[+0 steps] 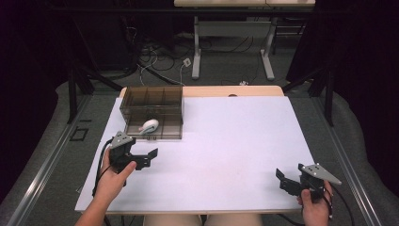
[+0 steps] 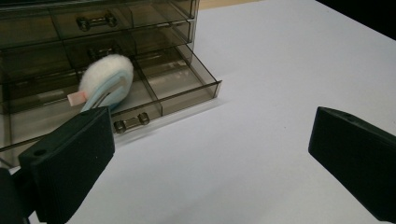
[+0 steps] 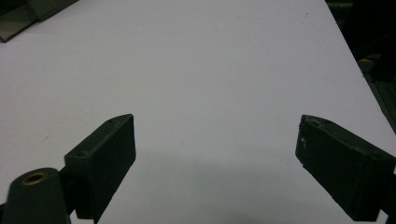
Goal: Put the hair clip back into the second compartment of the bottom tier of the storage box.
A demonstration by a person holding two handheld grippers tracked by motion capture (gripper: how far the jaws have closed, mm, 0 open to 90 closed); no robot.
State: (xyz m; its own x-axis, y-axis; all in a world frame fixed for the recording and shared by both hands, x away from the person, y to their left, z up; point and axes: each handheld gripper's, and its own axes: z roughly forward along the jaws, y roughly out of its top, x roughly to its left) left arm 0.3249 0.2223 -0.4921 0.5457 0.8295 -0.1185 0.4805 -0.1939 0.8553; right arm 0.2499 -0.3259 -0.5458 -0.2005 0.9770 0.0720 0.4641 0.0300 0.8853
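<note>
One white puff (image 2: pixel 106 79) lies in the smoky organizer's (image 2: pixel 140 28) open bottom drawer (image 2: pixel 187 88).

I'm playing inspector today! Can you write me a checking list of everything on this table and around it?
Surface: white table top, bare across the middle.
Job's things: smoky clear drawer box; its bottom drawer is pulled open, with a fluffy white puff lying in it.
Clutter: nothing seen.
Grippers: left gripper open, near the box; right gripper open, over bare table.
Cables: black cable trailing from left gripper; tangled wires on floor.
Surroundings: another table's legs, dark curtains.
</note>
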